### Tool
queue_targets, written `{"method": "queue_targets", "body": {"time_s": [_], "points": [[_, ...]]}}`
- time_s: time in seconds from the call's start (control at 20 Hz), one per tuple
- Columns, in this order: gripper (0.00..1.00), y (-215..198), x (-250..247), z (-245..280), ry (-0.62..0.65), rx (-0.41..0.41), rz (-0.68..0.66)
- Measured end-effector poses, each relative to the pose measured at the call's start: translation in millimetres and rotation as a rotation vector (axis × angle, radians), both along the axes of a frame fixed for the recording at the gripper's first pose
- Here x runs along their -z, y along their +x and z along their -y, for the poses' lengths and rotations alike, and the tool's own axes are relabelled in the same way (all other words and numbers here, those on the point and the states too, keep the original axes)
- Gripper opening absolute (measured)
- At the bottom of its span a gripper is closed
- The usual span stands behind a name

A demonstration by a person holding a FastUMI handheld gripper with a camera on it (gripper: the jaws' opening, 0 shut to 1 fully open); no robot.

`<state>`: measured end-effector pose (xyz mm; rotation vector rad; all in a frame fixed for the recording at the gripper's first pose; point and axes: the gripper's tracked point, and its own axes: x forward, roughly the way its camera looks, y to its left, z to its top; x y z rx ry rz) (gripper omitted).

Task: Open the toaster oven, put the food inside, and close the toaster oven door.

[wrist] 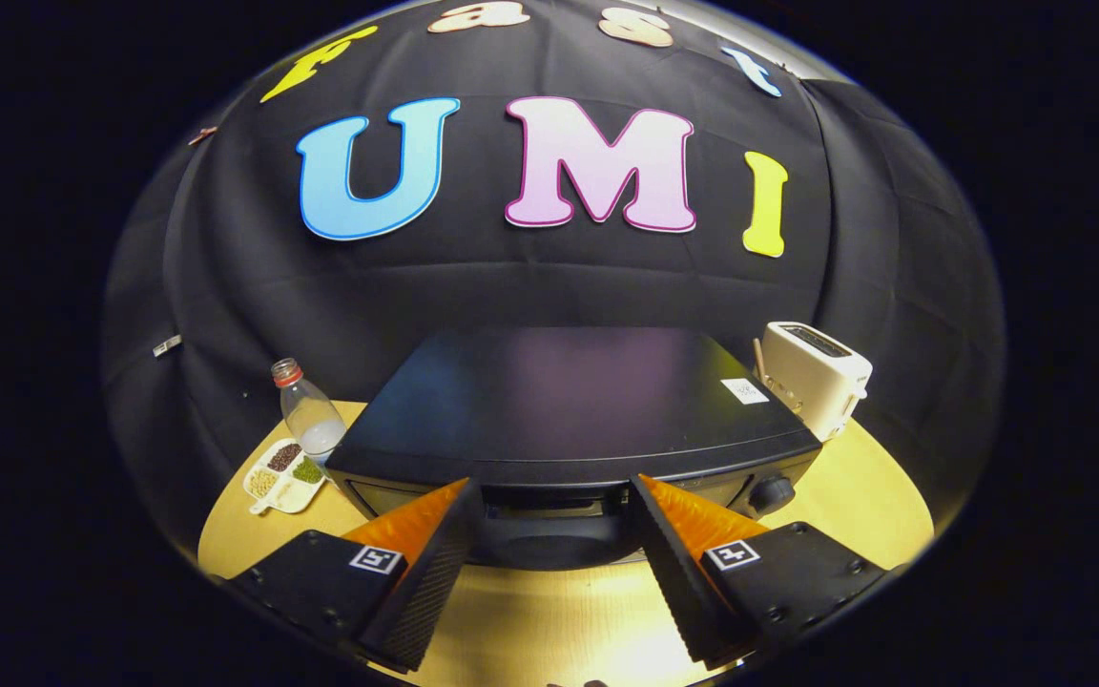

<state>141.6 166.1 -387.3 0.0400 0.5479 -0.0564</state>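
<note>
The gripper hangs right at the front of the black toaster oven, its fingers spread wide apart with nothing between them, their tips flanking the middle of the oven's front. The oven stands on the round wooden worktop, a knob at its front right corner. To its left are a clear bottle and a small divided dish of grains; behind its right corner stands a white toaster.
</note>
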Motion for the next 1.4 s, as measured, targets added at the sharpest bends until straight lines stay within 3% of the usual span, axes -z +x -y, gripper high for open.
{"method": "queue_targets", "body": {"time_s": [0.45,0.9,1.4], "points": [[0.99,-47.7,8.9,-0.8,0.032,-0.031,-0.083],[0.99,-153.8,72.4,4.4,0.075,-0.046,-0.379],[0.98,-161.4,64.3,18.3,0.121,-0.087,-0.383]]}}
